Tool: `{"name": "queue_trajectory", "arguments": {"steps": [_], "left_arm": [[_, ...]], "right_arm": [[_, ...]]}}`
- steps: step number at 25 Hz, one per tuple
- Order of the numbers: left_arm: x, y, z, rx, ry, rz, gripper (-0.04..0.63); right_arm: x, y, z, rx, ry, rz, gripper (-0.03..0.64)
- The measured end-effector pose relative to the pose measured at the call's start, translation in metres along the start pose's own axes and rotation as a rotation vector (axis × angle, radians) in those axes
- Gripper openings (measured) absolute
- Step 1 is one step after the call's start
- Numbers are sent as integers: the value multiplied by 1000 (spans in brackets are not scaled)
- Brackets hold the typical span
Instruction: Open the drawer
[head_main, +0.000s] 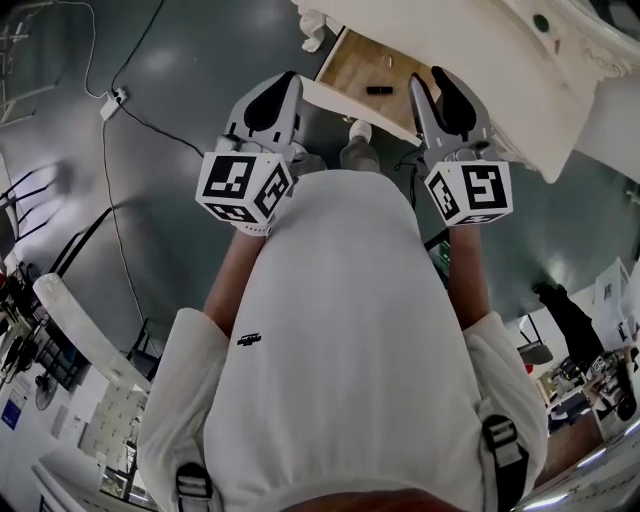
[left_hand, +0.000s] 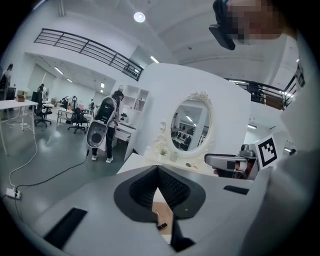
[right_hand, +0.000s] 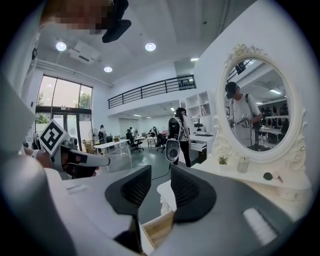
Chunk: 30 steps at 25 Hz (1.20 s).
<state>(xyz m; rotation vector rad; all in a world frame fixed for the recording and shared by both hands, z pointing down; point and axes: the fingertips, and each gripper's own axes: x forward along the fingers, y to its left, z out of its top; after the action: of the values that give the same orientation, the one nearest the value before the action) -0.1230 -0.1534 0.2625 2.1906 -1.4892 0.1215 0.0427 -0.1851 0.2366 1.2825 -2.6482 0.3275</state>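
The drawer of the white dressing table stands pulled out, showing a wooden bottom with a small black object on it. Both grippers are held up in front of my chest, short of the drawer and touching nothing. My left gripper is shut and empty; its pads meet at the tips, and the drawer's wood shows below them. My right gripper is open, with a clear gap between its pads and nothing in it. The drawer's corner lies below.
An oval mirror stands on the dressing table with small items before it. A cable and power strip lie on the grey floor at left. My shoes are just before the drawer. A person with a backpack stands far off among desks.
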Motion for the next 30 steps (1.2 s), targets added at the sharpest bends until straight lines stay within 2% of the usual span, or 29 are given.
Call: {"name": "queue_trajectory", "arguments": {"steps": [8, 13, 24, 30], "left_arm": [[0, 1, 36, 31, -79, 39, 8], [-2, 5, 43, 59, -95, 54, 8], [-14, 19, 54, 70, -123, 89, 8], [-15, 17, 55, 67, -124, 84, 8]], "right_arm": [[-4, -20, 35, -34, -64, -6, 121], [-8, -24, 48, -68, -88, 1, 121], [-4, -27, 40, -49, -89, -24, 121], [0, -26, 38, -42, -86, -25, 121]]}}
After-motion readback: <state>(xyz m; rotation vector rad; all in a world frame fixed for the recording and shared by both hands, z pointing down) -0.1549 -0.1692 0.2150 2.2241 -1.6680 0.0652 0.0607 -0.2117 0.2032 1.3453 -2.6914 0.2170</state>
